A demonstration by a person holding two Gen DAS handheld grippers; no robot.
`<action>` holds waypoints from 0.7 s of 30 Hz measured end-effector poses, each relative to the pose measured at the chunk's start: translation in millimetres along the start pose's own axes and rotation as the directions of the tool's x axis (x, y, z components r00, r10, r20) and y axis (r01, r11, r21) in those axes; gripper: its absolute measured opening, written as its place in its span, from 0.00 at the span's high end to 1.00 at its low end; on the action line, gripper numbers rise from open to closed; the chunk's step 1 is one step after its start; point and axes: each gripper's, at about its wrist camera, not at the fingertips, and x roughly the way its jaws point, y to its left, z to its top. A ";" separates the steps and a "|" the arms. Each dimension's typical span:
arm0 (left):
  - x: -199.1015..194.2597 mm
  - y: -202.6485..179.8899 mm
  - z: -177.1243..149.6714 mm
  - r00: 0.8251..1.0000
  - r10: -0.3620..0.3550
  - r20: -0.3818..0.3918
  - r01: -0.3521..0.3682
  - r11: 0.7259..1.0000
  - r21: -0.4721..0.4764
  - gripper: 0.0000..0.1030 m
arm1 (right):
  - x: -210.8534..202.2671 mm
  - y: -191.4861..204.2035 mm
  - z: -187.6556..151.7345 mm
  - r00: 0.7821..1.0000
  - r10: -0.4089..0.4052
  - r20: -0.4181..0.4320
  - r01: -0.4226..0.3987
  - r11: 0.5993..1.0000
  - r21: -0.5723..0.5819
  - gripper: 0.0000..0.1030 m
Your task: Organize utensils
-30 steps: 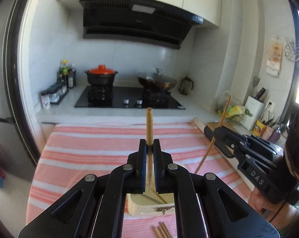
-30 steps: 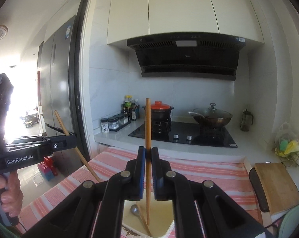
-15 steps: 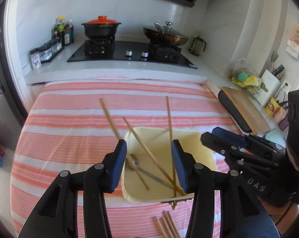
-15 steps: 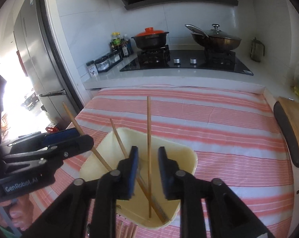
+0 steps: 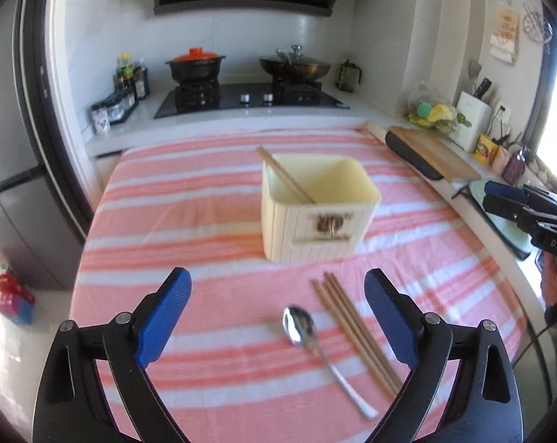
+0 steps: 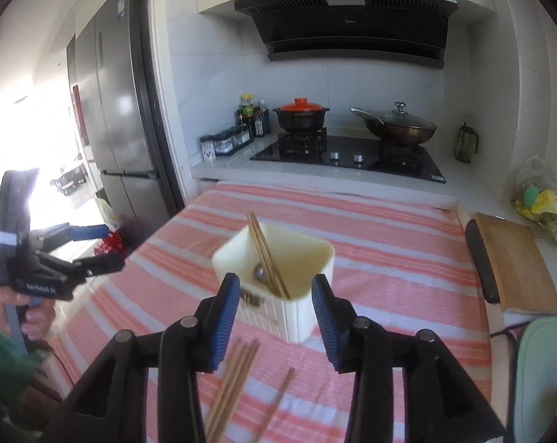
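The left gripper [image 5: 276, 317] is seen with jaws opening wide and nothing between them, above a spoon [image 5: 308, 336] and loose chopsticks [image 5: 352, 328] lying on the striped cloth [image 5: 189, 199]. The right gripper [image 6: 274, 313] is likewise opening and empty, near the cream holder [image 6: 304, 317], in which chopsticks and a spoon are leaning.

"DAS" on the right gripper [image 5: 499, 199]; "Midea" on the range hood [image 6: 346, 20].

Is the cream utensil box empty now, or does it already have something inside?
Not empty. The cream box holds wooden chopsticks leaning against its far left corner, and a metal spoon shows inside beside them.
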 end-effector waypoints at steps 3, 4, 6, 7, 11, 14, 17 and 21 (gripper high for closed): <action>-10.3 -1.2 -69.9 0.999 0.014 -0.040 -0.017 0.998 -0.068 0.07 | -13.3 6.6 -76.5 0.995 -0.092 -0.038 0.092 0.996 -0.004 0.60; -12.4 -1.5 -90.6 0.998 0.024 -0.058 -0.030 0.995 -0.100 0.07 | -16.9 9.1 -103.1 0.993 -0.107 -0.053 0.108 0.994 0.018 0.60; -12.9 -2.4 -120.0 0.995 0.038 -0.093 -0.054 0.984 -0.171 0.07 | -21.8 13.8 -149.5 0.989 -0.116 -0.088 0.123 0.989 0.085 0.60; -12.0 -3.6 -129.0 0.994 0.030 -0.107 -0.051 0.978 -0.201 0.07 | -24.1 16.0 -169.6 0.987 -0.118 -0.108 0.131 0.983 0.128 0.60; -1.5 -21.4 -136.5 0.991 0.009 -0.136 -0.032 0.985 -0.168 0.07 | -35.3 23.7 -216.6 0.986 -0.092 -0.138 0.125 0.960 0.252 0.60; 7.0 -34.0 -138.4 0.991 0.017 -0.132 -0.037 0.988 -0.152 0.07 | -32.7 31.9 -224.9 0.982 -0.097 -0.159 0.132 0.965 0.228 0.60; 20.6 -42.4 -139.4 0.989 -0.024 -0.143 -0.002 0.984 -0.178 0.07 | -30.3 35.7 -225.9 0.980 -0.111 -0.167 0.147 0.964 0.223 0.60; 39.6 -50.7 -133.7 0.991 0.004 -0.135 -0.029 0.983 -0.181 0.07 | -22.9 40.0 -220.2 0.983 -0.059 -0.172 0.103 0.960 0.261 0.60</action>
